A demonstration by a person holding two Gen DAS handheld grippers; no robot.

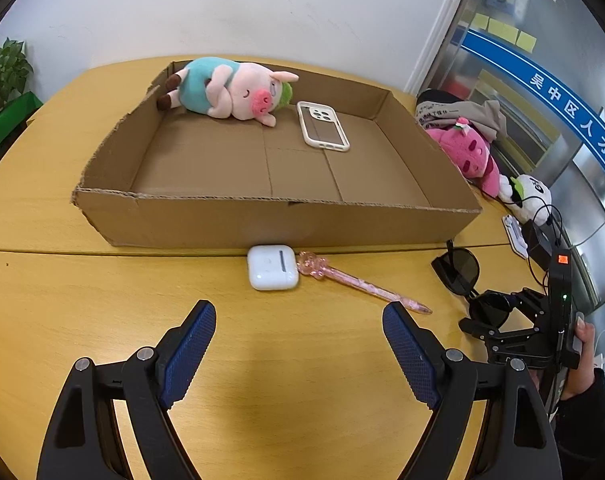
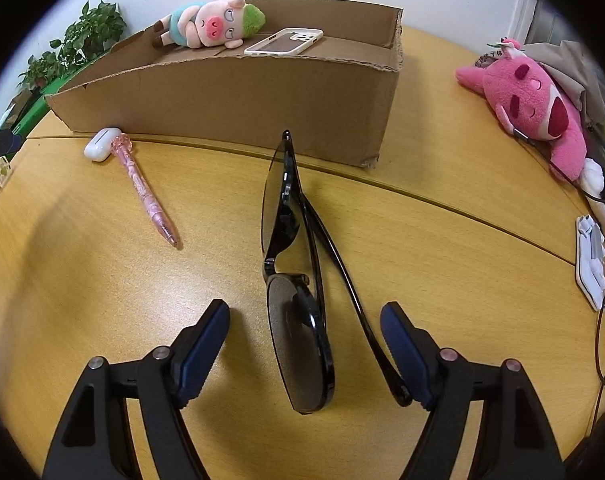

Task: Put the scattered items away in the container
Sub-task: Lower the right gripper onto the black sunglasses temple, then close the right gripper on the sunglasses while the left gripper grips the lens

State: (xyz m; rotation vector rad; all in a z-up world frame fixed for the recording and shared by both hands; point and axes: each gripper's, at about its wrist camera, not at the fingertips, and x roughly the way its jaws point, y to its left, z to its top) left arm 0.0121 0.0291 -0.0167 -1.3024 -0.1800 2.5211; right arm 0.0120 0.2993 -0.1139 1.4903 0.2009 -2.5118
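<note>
The cardboard box stands on the far half of the yellow table, open at the top, with one low wall torn ragged along its edge. Inside it lie two items: a plush pig in a teal shirt at the far left, and a phone case just to its right, flat on the box floor. Three items are on the table outside the box. A white earbud case sits against the near wall of the box, and a pink pen lies just beside it, its ornamental head next to the case and its tip pointing away to the near right. The black sunglasses lie further right, well apart from the pen, with their arms unfolded. The left gripper hangs over bare table short of the earbud case, its blue pads spread wide with nothing between them — released. The right gripper is down at the sunglasses: the near lens and one arm lie between its pads, the right pad at or just beside the arm's end, the left pad clear of the frame — not clenched on them. A pink plush and a grey cloth rest at the table's far right edge, beyond the box.
</note>
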